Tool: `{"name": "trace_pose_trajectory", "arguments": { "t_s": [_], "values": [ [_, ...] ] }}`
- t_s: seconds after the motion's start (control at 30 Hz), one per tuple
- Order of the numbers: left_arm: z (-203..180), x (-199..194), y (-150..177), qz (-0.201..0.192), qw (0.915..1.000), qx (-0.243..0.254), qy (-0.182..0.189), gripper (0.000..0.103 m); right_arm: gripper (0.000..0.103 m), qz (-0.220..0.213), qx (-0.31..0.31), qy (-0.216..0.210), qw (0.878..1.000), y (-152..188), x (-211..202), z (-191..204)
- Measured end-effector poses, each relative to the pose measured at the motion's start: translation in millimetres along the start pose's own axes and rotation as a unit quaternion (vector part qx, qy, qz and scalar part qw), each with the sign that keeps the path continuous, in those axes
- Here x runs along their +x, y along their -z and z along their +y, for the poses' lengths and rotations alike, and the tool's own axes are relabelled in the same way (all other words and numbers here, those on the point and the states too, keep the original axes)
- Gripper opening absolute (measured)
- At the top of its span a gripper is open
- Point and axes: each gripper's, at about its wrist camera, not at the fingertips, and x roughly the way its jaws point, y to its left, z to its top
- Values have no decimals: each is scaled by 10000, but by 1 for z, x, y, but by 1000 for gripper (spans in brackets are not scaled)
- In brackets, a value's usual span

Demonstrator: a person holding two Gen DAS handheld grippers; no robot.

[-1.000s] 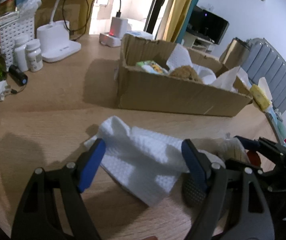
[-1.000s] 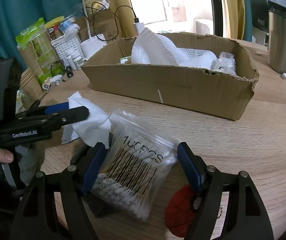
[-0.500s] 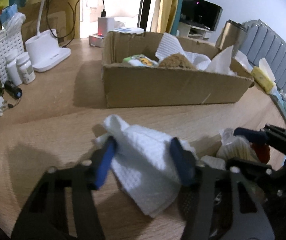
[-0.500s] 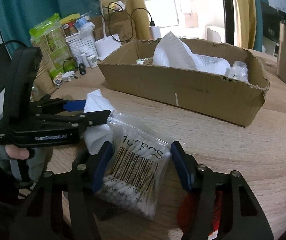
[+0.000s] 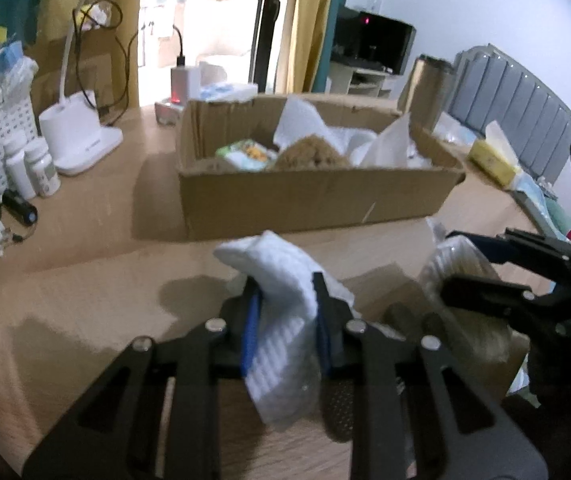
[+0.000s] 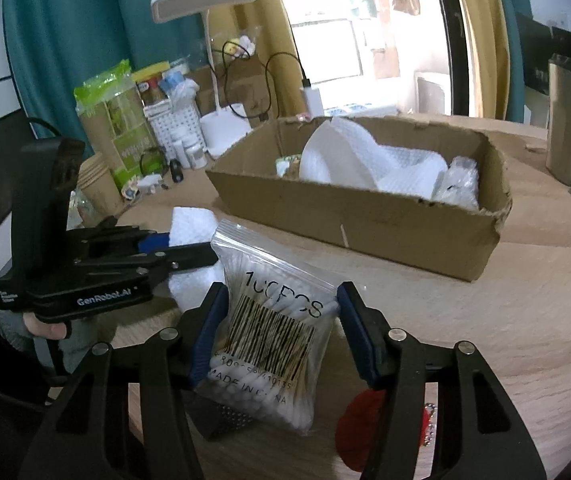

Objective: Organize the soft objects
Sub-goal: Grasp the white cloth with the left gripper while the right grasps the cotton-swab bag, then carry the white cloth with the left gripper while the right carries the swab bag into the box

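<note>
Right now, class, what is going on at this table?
A person is tidying soft things with two handheld grippers. The left gripper is shut on a white cloth; the right gripper is shut on a bag of cotton swabs. The cardboard box behind already holds cloths and a sponge.

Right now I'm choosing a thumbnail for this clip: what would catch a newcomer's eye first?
Front and centre, each gripper pinches something soft: the left gripper is shut on a white paper towel, the right gripper on a clear bag of cotton swabs with a bold barcode. Just behind them on the wooden table sits an open cardboard box, already stuffed with white towels.
</note>
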Motion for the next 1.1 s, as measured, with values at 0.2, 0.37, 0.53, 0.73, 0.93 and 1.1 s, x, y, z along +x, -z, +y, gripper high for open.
{"name": "trace_pose_trajectory", "arguments": {
  "t_s": [0.2,0.37,0.53,0.73,0.93,1.1],
  "values": [
    [4,-15,-8,-277,9995,-53,169,25,60,-220,-58,-31,9997,-3,-11,0],
    [4,-24,-15,-510,9983,-107,279,25,60,-334,-65,15,9994,-7,-15,-2],
    [7,-27,-20,-588,9974,-166,377,25,60,-457,-122,119,9988,-12,-21,-6],
    [6,-35,-30,-793,9952,-218,531,25,60,-573,-140,232,9980,-18,-26,-11],
    [7,-39,-37,-960,9937,-228,535,25,60,-654,-181,321,9972,-24,-29,-15],
    [9,-42,-43,-1066,9929,-194,489,25,60,-739,-193,409,9962,-30,-32,-19]
  ]
}}
